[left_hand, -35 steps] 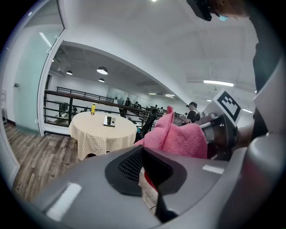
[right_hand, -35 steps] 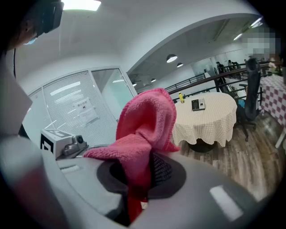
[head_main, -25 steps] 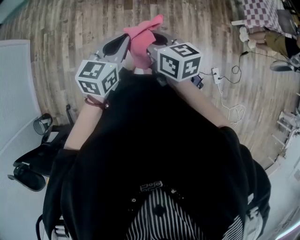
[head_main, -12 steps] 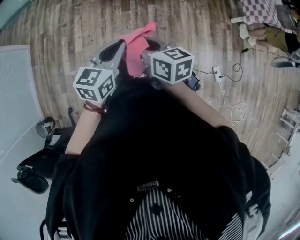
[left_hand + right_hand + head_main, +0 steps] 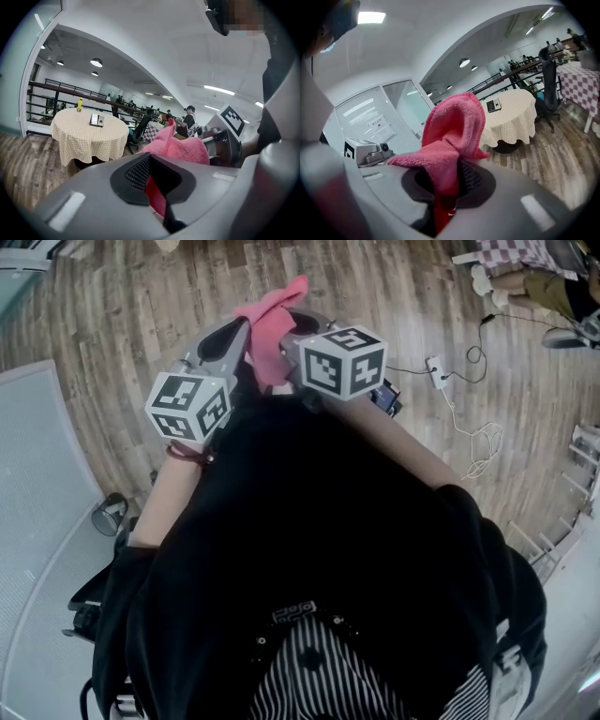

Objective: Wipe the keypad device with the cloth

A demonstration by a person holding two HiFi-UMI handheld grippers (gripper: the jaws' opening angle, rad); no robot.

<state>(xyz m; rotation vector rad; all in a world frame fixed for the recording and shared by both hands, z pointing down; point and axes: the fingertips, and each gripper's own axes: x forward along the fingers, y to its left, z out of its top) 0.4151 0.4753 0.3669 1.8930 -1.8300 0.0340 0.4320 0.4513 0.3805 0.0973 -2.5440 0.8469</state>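
A pink cloth [image 5: 272, 322] sticks up from my right gripper [image 5: 298, 324], whose jaws are shut on its lower fold [image 5: 450, 154]. My left gripper [image 5: 234, 336] is right beside it, jaws closed with only a thin red sliver between them [image 5: 157, 199]. Both are held up close to the person's chest, above a wooden floor. Far off, a small flat keypad-like device [image 5: 97, 120] lies on a round table with a checked cloth [image 5: 89, 138]. The right gripper view shows the same device [image 5: 493, 105] and table [image 5: 511, 123].
An office chair [image 5: 98, 549] stands at the lower left by a pale mat [image 5: 37, 474]. A power strip with white cables [image 5: 441, 376] lies on the floor to the right. Another chair [image 5: 551, 89] and a red-checked table [image 5: 581, 79] stand beyond the round table. People stand in the distance.
The floor and chair have shifted in the head view, so the person has moved. Both grippers keep the same pose, and the cloth stays in the right one.
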